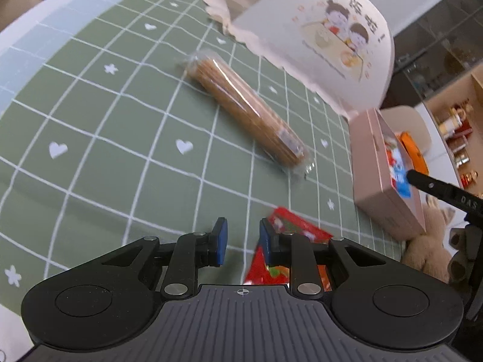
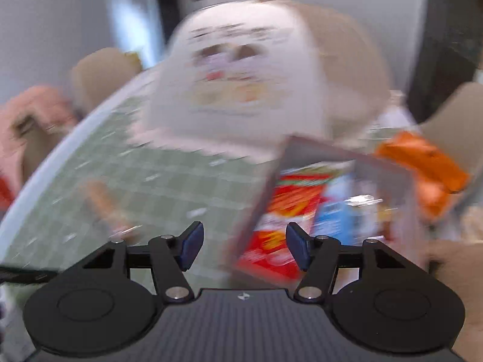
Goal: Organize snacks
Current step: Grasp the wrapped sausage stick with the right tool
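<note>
A clear-wrapped roll of brown biscuits (image 1: pixel 244 114) lies on the green grid tablecloth (image 1: pixel 105 126). A red snack packet (image 1: pixel 286 241) lies just under my left gripper (image 1: pixel 241 241), which is open and empty above the cloth. A pink box (image 1: pixel 383 178) at the right holds red and blue snack packets; in the blurred right wrist view the box (image 2: pixel 317 157) shows a red packet (image 2: pixel 283 211) inside. My right gripper (image 2: pixel 244 247) is open and empty in front of the box. Its finger (image 1: pixel 437 187) shows in the left wrist view.
A large white snack bag with cartoon children (image 1: pixel 326 39) stands behind the box, also in the right wrist view (image 2: pixel 241 75). An orange packet (image 2: pixel 422 169) lies beyond the box. A plush toy (image 1: pixel 428 241) sits at the table's right edge.
</note>
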`<state>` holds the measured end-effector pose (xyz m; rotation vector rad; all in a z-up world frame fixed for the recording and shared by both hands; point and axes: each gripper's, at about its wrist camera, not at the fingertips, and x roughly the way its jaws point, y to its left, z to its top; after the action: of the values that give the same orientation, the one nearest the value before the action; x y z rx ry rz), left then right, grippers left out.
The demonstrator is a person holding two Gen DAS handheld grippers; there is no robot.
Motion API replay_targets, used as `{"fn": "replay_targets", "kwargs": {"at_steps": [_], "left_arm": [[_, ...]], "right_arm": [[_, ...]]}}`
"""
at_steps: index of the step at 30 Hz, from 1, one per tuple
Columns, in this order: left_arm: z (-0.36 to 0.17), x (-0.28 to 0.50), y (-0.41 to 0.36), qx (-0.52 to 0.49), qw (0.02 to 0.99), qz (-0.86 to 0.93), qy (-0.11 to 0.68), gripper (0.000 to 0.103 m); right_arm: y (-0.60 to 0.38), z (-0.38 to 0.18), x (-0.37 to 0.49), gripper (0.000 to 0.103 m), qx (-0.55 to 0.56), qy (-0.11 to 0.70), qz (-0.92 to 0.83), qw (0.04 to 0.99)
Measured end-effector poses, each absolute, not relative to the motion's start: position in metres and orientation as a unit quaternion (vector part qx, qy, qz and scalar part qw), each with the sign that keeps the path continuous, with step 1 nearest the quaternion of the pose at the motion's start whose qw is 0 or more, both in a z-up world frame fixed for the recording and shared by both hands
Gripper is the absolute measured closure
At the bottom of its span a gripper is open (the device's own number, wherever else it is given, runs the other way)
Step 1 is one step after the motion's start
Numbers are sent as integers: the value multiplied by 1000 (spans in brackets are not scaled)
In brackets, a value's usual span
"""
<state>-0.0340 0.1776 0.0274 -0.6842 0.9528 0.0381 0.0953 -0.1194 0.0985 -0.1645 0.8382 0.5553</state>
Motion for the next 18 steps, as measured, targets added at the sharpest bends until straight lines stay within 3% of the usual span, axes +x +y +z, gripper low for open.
{"fn": "replay_targets", "kwargs": {"at_steps": [4,8,14,15,18], "left_arm": [[28,-41,180,-321,833,23,450,77],[37,-55,184,-323,837,40,440,77],[30,-76,178,-324,829,40,455,77],[27,-78,177,-325,826,39,459,77],[24,-84,174,-329,824,26,461,77]], "right_arm": [[-75,86,76,42,-116,411,326,843],[-19,75,86,33,-159,385,361,834],[59,25,108,34,-224,394,366,813],[64,18,107,46,-233,404,366,806],[52,24,101,67,-211,422,376,797]]}}
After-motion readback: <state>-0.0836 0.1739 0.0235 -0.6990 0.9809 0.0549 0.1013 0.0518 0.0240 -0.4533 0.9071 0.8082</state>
